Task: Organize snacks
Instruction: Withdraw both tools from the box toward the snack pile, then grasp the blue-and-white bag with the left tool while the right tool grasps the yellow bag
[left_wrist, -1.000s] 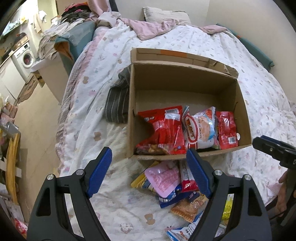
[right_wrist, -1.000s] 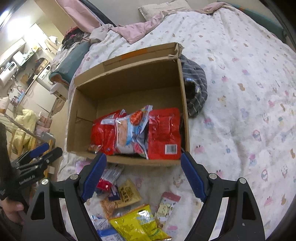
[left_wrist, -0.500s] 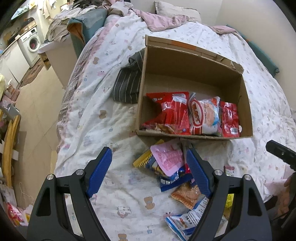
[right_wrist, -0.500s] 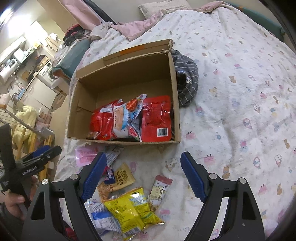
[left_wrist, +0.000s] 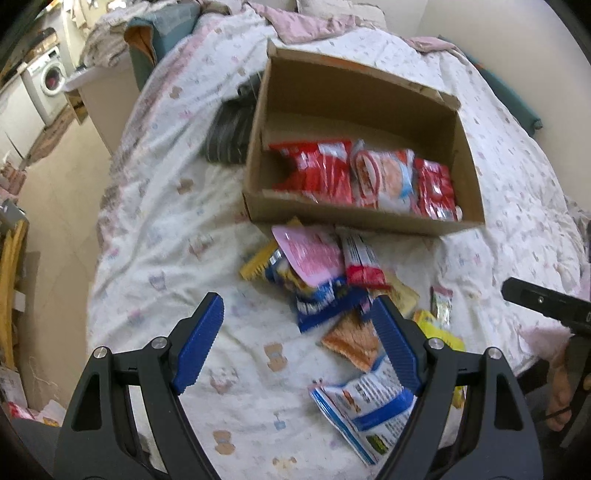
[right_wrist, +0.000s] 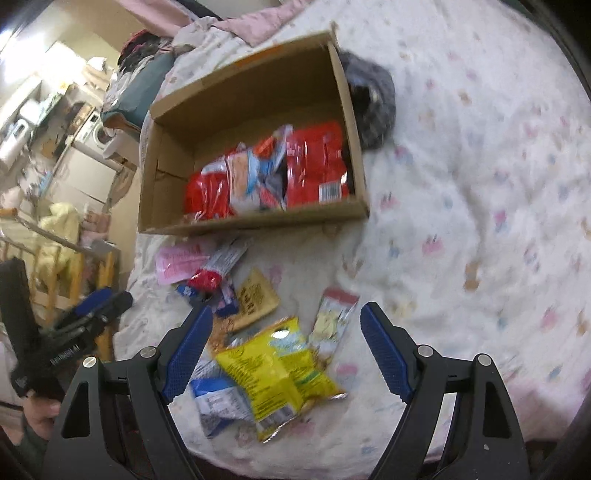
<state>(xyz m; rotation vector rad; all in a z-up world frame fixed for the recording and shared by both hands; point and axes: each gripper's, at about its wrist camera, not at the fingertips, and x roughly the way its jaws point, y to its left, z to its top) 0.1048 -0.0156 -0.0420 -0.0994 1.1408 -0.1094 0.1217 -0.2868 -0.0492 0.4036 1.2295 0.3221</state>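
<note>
Both pairs of jaws stand wide apart with nothing between the blue pads. The right gripper (right_wrist: 286, 347) hangs over the near end of the loose pile, and the crinkled yellow foil snack bag (right_wrist: 279, 373) lies right under its gap, its long axis running from the left pad down and away to the right, so a slight roll of the wrist would likely be needed to close across its short side. A slim pale packet with a red top (right_wrist: 332, 321) lies just beside it, towards the right pad.

The left gripper (left_wrist: 297, 339) hovers nearer bare sheet; an orange packet (left_wrist: 351, 343) touches the line of its right pad, and a blue-and-white bag (left_wrist: 365, 410) lies below that. The right hand looks the nearer to a clean pick.

Beyond the pile, on the patterned white bedspread (right_wrist: 480, 184), the open brown cardboard box (right_wrist: 255, 221) already holds three red and white bags (right_wrist: 269, 173) along its near wall.
</note>
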